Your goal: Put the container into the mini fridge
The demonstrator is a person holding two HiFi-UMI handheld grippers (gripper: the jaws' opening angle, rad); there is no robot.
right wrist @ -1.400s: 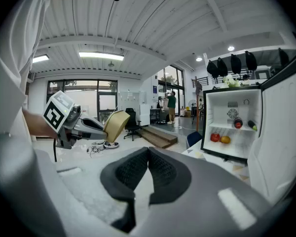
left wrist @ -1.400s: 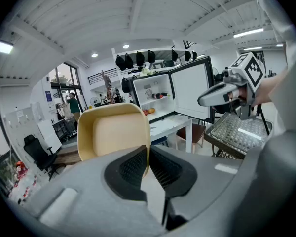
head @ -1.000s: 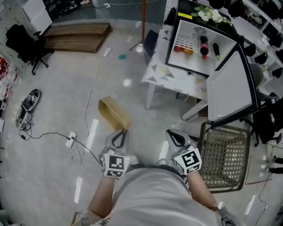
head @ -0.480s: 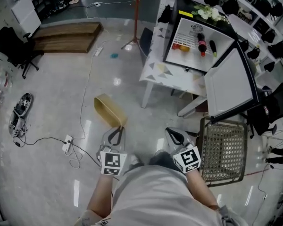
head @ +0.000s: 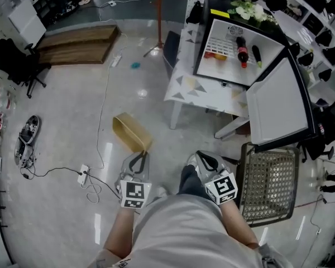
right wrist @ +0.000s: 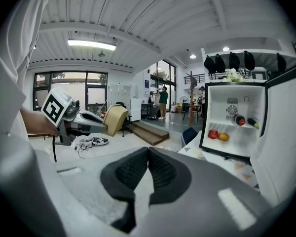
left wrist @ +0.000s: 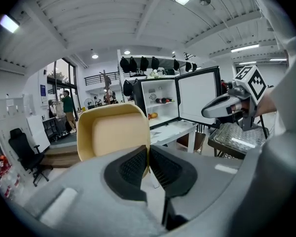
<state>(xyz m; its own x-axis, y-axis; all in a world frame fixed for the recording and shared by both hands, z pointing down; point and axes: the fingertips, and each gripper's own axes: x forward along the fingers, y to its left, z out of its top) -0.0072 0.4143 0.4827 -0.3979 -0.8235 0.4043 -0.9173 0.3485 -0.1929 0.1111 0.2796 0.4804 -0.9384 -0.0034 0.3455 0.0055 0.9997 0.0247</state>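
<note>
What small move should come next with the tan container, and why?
Probably carry the container onward, toward the mini fridge on the table. The left gripper is shut on the container's rim, so the grip looks ready. The fridge door stands wide open, but open floor lies between the container and the fridge, which seems out of reach for now.

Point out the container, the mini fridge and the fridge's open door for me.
container [head: 129,133]: head view, on its broad tan outer wall.
mini fridge [head: 234,71]: head view, on the bare white inside below the bottle.
fridge door [head: 279,108]: head view, on the door's white inner face.
</note>
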